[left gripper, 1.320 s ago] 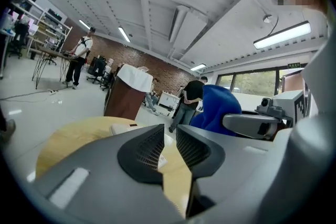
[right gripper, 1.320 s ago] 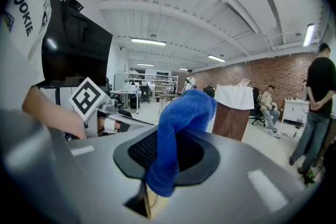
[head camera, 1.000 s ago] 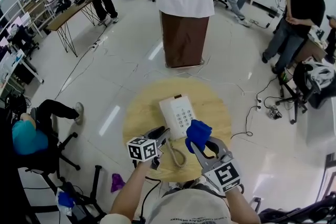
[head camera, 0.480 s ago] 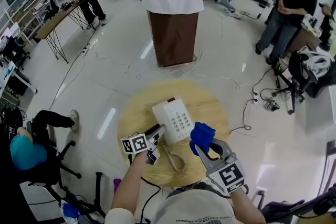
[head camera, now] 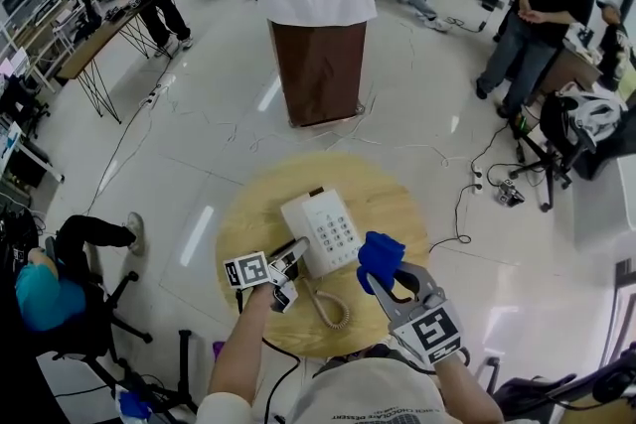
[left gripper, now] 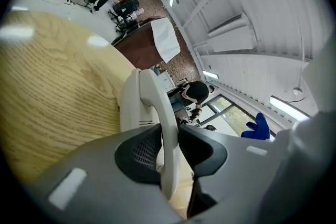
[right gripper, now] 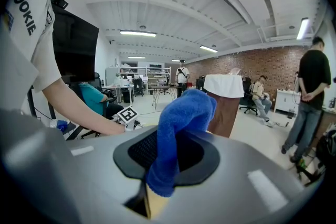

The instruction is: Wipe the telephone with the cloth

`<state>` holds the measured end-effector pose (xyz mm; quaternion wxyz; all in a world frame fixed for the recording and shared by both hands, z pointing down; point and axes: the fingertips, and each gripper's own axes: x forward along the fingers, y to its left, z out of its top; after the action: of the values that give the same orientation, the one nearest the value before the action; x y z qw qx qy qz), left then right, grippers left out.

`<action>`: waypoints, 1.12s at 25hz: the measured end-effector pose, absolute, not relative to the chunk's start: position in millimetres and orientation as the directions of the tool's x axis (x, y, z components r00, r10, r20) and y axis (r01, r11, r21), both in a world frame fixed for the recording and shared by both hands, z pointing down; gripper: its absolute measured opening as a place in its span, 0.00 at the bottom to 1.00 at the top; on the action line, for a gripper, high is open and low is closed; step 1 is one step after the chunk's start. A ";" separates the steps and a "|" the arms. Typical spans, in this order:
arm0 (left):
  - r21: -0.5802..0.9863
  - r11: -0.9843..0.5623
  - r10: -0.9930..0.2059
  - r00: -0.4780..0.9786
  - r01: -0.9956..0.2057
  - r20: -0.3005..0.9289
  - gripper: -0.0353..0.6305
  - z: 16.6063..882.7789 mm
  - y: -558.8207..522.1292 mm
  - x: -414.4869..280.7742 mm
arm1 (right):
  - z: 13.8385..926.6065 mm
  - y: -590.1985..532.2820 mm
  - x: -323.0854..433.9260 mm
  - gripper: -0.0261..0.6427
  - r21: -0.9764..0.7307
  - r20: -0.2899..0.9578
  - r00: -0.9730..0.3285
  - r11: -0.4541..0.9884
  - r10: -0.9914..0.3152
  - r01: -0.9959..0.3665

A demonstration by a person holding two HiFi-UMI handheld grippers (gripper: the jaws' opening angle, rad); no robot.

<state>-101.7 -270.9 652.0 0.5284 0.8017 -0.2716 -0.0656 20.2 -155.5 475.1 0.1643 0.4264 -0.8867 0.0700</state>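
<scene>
A white telephone (head camera: 320,231) sits on the round wooden table (head camera: 397,204), its coiled cord (head camera: 330,305) trailing toward me. My left gripper (head camera: 295,254) is at the phone's near-left side. In the left gripper view its jaws (left gripper: 168,139) have just been closing and now press on the white handset (left gripper: 152,97), which stands between the pads. My right gripper (head camera: 384,275) hovers just right of the phone, shut on a blue cloth (head camera: 378,255). The cloth (right gripper: 181,118) sticks up out of the jaws and flops forward in the right gripper view.
A brown pedestal draped with a white sheet (head camera: 318,35) stands beyond the table. A seated person (head camera: 45,288) and office chairs are on the left, with standing people (head camera: 542,10) at the back right. Cables (head camera: 467,204) lie on the floor right of the table.
The left gripper has rolled and sunk onto the phone's left side, with its jaws around the handset. The right gripper with the cloth has barely shifted.
</scene>
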 end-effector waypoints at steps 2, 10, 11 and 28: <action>0.883 -0.282 -0.519 0.834 -0.374 0.187 0.19 648.5 -272.4 -100.1 | 473.4 -156.3 21.1 0.15 0.016 0.344 -0.585 0.628 -0.734 -0.778; 0.865 -0.327 -0.530 0.831 -0.380 0.165 0.17 616.3 -258.8 -89.5 | 465.2 -154.1 15.9 0.15 0.016 0.309 -0.616 0.651 -0.725 -0.759; 0.864 -0.342 -0.530 0.835 -0.370 0.148 0.17 607.7 -255.3 -86.2 | 463.2 -153.8 14.6 0.15 0.017 0.303 -0.621 0.655 -0.723 -0.755; 0.669 -0.646 -0.496 0.869 -0.367 -0.003 0.17 465.5 -177.2 -31.6 | 359.7 -182.3 -9.6 0.15 0.102 0.064 -0.704 0.707 -0.707 -0.700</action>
<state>-31.6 -177.2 465.5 0.3461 0.9025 -0.2389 -0.0932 -9.6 -182.3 359.7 0.0489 0.3813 -0.9225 -0.0348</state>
